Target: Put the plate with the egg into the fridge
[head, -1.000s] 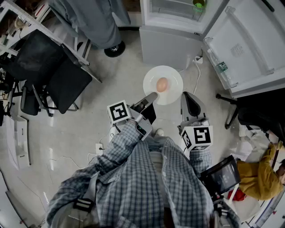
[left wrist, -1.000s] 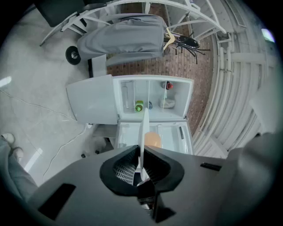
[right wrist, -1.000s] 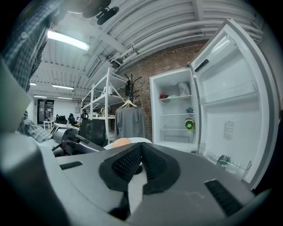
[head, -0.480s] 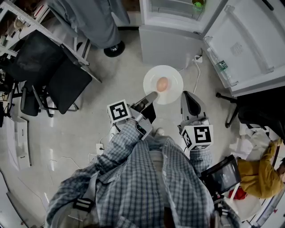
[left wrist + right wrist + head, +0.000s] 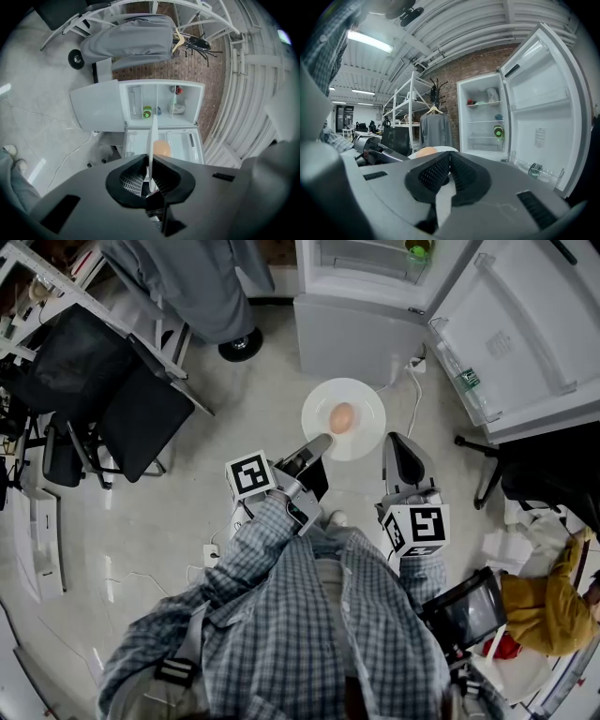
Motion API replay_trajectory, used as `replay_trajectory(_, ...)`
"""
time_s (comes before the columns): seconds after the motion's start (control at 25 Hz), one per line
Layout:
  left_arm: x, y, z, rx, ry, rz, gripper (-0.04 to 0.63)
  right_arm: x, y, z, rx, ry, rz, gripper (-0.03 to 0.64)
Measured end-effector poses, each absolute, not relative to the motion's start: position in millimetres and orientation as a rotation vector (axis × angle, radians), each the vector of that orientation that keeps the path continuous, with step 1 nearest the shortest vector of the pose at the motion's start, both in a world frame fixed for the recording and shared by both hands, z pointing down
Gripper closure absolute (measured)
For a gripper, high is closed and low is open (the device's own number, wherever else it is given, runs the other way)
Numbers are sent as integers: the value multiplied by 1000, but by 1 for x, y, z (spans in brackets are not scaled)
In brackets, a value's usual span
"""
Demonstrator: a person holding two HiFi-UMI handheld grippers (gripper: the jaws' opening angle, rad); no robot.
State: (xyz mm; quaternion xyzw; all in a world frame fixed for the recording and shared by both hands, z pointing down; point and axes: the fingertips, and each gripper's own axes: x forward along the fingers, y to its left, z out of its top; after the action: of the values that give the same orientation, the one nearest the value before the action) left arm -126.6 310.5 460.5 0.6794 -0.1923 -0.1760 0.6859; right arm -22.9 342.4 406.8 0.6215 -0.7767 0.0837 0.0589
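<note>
Left gripper view: your left gripper (image 5: 150, 159) fingers pinch the rim of the stiff plate (image 5: 153, 136), your right gripper (image 5: 450, 153) fingers are closed and empty; keep it level, the loose egg (image 5: 162, 148) looks fragile and could roll.

The head view looks steeply down from above the person (image 5: 319, 634), with the floor (image 5: 253, 418) well below and the open fridge (image 5: 361, 296) ahead. The left gripper (image 5: 322, 441) view sits close behind its own fingers (image 5: 129, 176) and faces into the fridge. This camera is rolled, so the fridge appears lying on its side. The right gripper (image 5: 397, 441) view sits just as close behind its fingers (image 5: 433, 176), upright and low, facing the fridge with the door (image 5: 543, 108) to the right. All three views share the fridge and the plate (image 5: 361, 395) with the egg (image 5: 341, 417).
</note>
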Motion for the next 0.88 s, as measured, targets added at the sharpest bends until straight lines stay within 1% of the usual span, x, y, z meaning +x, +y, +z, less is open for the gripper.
replay_trajectory(0.88,-168,298,458,1537,-411,-387,571,-57,340,409,1949,-2299,279,611)
